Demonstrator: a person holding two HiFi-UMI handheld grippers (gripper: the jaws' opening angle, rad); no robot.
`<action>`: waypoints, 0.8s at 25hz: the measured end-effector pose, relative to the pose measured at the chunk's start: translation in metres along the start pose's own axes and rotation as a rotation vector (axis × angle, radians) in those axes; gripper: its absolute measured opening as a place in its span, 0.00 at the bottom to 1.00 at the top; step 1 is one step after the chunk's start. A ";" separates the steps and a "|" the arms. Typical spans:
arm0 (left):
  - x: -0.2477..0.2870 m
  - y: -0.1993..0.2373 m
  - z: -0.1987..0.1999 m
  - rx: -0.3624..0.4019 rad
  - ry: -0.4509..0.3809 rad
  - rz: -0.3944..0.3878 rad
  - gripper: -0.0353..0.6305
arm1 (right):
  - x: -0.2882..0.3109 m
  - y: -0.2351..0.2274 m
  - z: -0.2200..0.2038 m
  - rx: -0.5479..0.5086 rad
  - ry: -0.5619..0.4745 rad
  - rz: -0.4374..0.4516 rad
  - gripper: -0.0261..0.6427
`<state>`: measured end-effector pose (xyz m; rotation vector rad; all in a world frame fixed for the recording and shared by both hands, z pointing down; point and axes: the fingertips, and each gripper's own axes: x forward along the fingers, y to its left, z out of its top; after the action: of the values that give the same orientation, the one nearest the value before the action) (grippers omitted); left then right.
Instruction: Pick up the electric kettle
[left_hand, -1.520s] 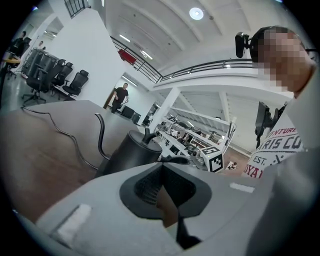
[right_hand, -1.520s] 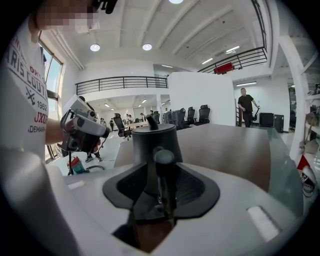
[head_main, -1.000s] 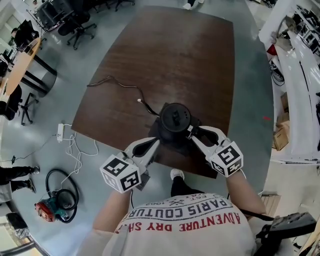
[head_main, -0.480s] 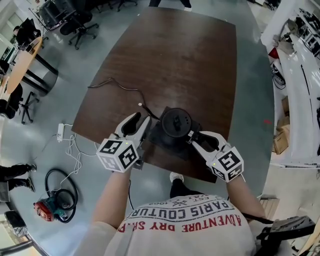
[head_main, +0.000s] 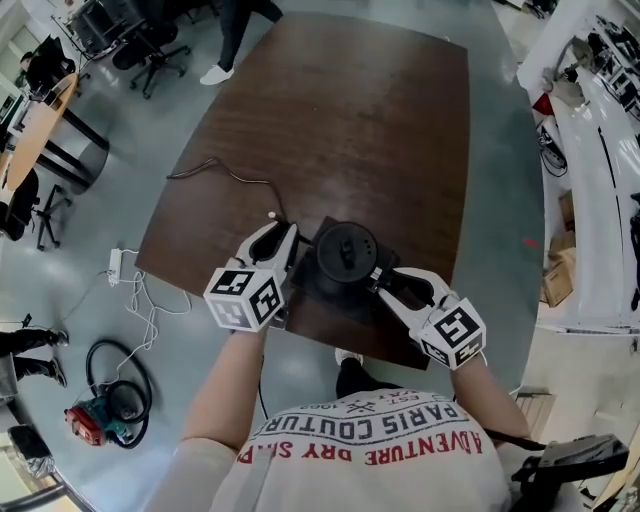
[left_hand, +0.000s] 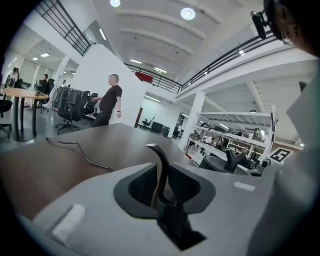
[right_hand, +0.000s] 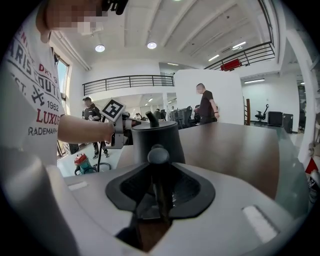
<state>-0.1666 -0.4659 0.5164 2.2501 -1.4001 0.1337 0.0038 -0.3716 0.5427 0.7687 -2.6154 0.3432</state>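
The black electric kettle (head_main: 345, 252) stands on its dark base (head_main: 325, 295) near the front edge of the brown table (head_main: 380, 130). My left gripper (head_main: 290, 244) is at the kettle's left side. Its jaws are closing, with the thin curved spout (left_hand: 161, 165) standing between them and a little room still showing on either side. My right gripper (head_main: 378, 276) is shut on the kettle's handle (right_hand: 158, 156), with the kettle body (right_hand: 154, 137) just beyond it. In the right gripper view the left gripper (right_hand: 118, 128) shows next to the spout (right_hand: 150, 119).
A thin cable (head_main: 225, 170) runs across the table's left part to the base. A person (head_main: 238, 30) walks past the table's far corner. Office chairs (head_main: 150, 45) stand beyond. On the floor at the left lie white cords (head_main: 150, 300) and a red device (head_main: 88, 420).
My left gripper has gone from the table's front edge forward to the kettle's left side, and its jaws now stand round the spout. The right gripper has kept its hold on the handle.
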 end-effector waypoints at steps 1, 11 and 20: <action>0.000 -0.001 0.001 0.013 -0.003 0.005 0.16 | 0.000 0.000 0.000 0.001 -0.001 0.000 0.22; 0.004 -0.004 0.003 0.071 -0.009 0.002 0.12 | 0.000 -0.002 0.000 0.011 -0.007 -0.005 0.22; 0.003 -0.003 0.003 0.076 -0.015 -0.001 0.11 | 0.001 0.000 0.001 0.003 -0.010 -0.017 0.22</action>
<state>-0.1633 -0.4685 0.5137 2.3185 -1.4240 0.1728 0.0029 -0.3725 0.5419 0.7948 -2.6168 0.3390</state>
